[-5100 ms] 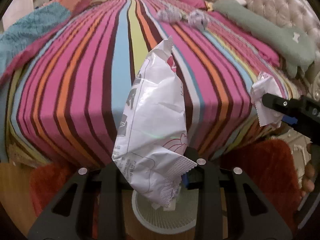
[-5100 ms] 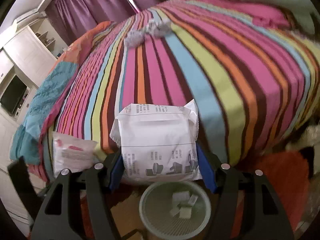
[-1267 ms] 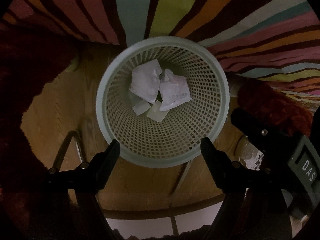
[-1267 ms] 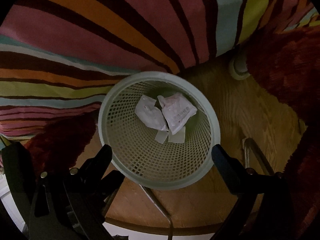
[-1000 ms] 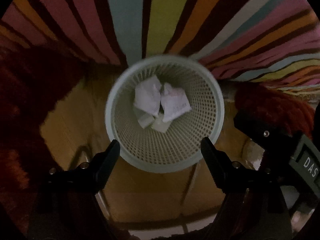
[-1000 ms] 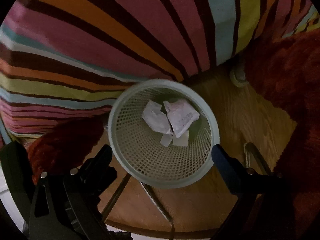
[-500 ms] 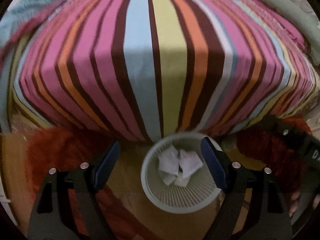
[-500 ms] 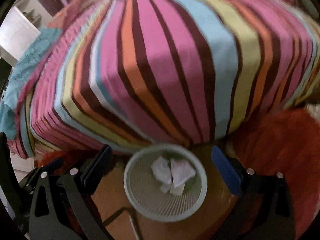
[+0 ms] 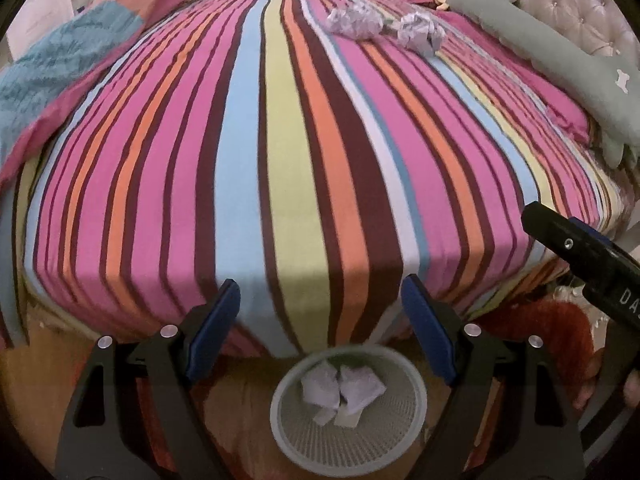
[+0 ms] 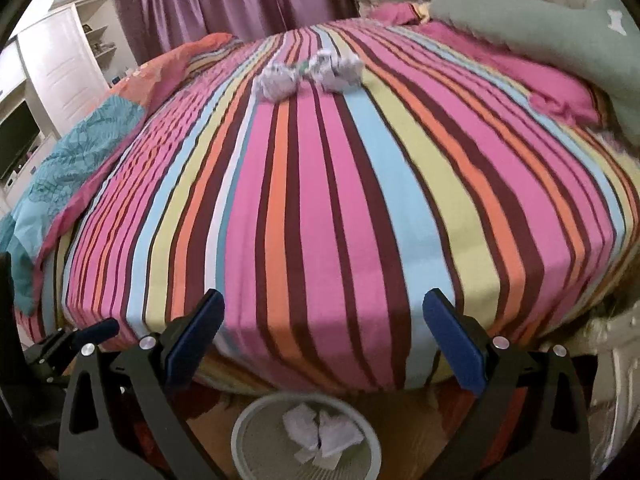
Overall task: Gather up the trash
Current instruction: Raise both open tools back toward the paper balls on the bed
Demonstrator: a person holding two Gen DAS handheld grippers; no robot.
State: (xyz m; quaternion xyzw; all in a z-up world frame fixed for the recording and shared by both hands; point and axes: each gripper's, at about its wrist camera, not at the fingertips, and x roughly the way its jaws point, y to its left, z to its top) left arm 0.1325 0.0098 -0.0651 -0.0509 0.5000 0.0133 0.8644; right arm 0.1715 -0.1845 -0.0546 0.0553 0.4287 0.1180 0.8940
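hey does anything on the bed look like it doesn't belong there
Yes. Two crumpled paper wads lie side by side far up the striped bedspread, near the green pillow. They look like leftover trash; the other wrappers are already in the mesh basket on the floor.

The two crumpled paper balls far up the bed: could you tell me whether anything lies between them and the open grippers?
Nothing visible does. Only bare striped bedspread stretches from the open right gripper and left gripper to the crumpled paper balls. The green pillow lies off to the side.

Multicoloured striped bedsheet (image 9: 304, 140), pale green mesh basket (image 9: 416, 420), white wrappers (image 9: 344, 392)
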